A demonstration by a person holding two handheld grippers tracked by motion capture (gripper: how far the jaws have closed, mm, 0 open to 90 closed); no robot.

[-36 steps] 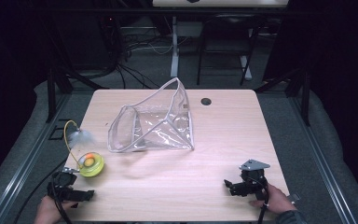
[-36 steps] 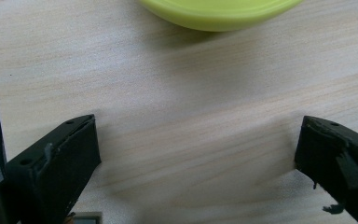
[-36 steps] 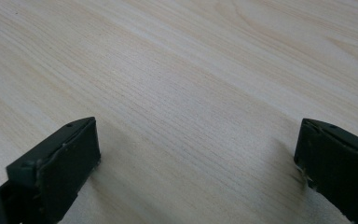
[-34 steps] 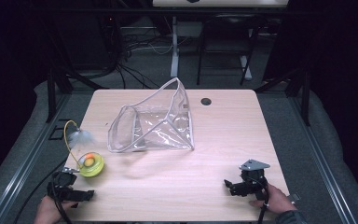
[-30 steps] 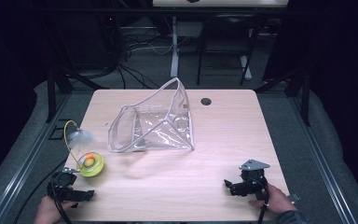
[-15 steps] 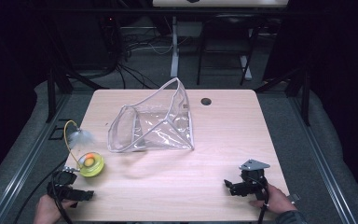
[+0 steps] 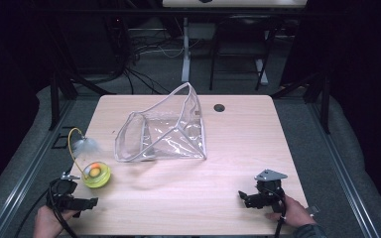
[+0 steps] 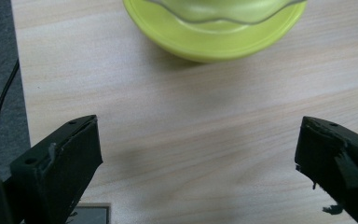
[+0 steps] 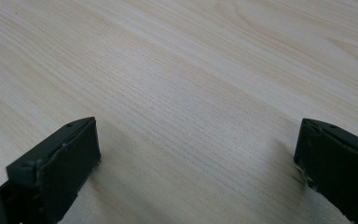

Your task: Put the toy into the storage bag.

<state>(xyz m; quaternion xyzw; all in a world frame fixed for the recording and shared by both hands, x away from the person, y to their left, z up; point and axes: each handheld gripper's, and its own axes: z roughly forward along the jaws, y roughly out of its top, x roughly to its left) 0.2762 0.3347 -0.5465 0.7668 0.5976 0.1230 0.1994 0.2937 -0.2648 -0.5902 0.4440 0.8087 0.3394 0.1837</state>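
L gripper (image 7: 87,202) near table edge (image 7: 74,163), fingers apart.

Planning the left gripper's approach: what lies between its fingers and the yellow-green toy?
Nothing: the left gripper view shows bare table between the open left gripper and the yellow-green toy.

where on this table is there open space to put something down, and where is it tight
The widest bare stretch is the right side of the table, between the clear plastic bag and the right gripper. The front middle, between the left gripper and the right one, is bare too. It is tight at the front left, around the yellow-green toy with its wire and feather.
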